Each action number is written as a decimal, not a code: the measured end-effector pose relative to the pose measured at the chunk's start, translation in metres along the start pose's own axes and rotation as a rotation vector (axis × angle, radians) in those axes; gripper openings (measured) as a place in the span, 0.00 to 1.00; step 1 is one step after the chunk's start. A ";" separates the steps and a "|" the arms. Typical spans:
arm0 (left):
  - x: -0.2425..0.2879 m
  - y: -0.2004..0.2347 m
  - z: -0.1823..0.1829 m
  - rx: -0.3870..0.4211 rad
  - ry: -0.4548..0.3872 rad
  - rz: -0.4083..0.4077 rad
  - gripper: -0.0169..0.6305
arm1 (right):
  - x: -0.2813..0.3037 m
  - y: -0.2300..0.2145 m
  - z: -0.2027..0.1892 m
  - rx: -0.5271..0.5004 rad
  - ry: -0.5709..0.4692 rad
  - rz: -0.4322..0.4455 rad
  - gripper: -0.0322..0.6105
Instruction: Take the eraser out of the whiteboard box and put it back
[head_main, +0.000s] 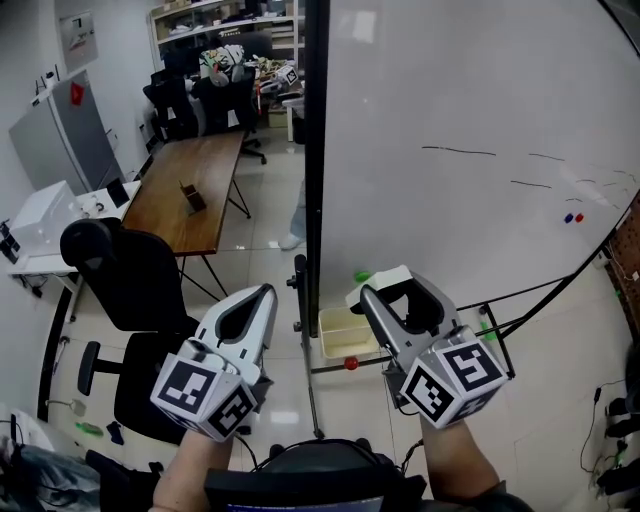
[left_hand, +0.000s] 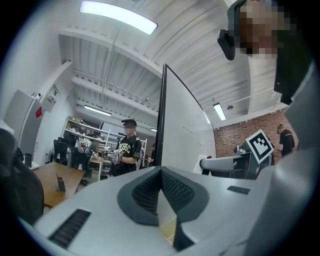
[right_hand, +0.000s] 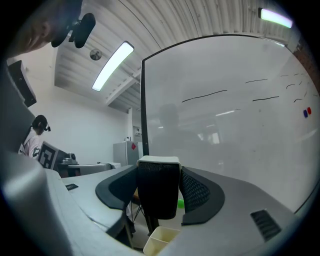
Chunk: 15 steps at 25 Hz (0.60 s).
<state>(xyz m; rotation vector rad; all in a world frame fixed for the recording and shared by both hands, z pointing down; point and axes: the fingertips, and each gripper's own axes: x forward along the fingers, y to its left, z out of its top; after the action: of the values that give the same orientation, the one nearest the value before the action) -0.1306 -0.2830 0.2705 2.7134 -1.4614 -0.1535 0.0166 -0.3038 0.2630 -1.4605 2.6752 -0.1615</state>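
My right gripper is shut on the eraser, a block with a white back and black felt face. In the right gripper view the eraser stands upright between the pads of that gripper, in front of the whiteboard. The pale yellow whiteboard box hangs on the board's stand below the eraser; a corner of the box shows under the jaws. My left gripper is held beside it, left of the board's edge, shut with nothing in it.
The whiteboard fills the right half, with faint pen lines and small magnets. A red knob sits under the box. A black office chair and a wooden table stand left. A person stands far back.
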 end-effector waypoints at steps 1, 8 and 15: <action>0.001 0.000 0.000 0.005 0.003 0.003 0.07 | 0.000 0.000 0.000 -0.001 0.001 0.001 0.49; 0.001 0.006 -0.002 0.020 0.009 0.034 0.07 | -0.001 -0.002 0.001 -0.004 0.000 -0.001 0.49; 0.001 0.008 -0.006 0.023 0.026 0.041 0.07 | 0.001 -0.002 0.001 0.000 -0.004 0.007 0.49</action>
<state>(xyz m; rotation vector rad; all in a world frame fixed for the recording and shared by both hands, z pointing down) -0.1362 -0.2885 0.2771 2.6905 -1.5199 -0.0997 0.0176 -0.3057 0.2623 -1.4491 2.6769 -0.1585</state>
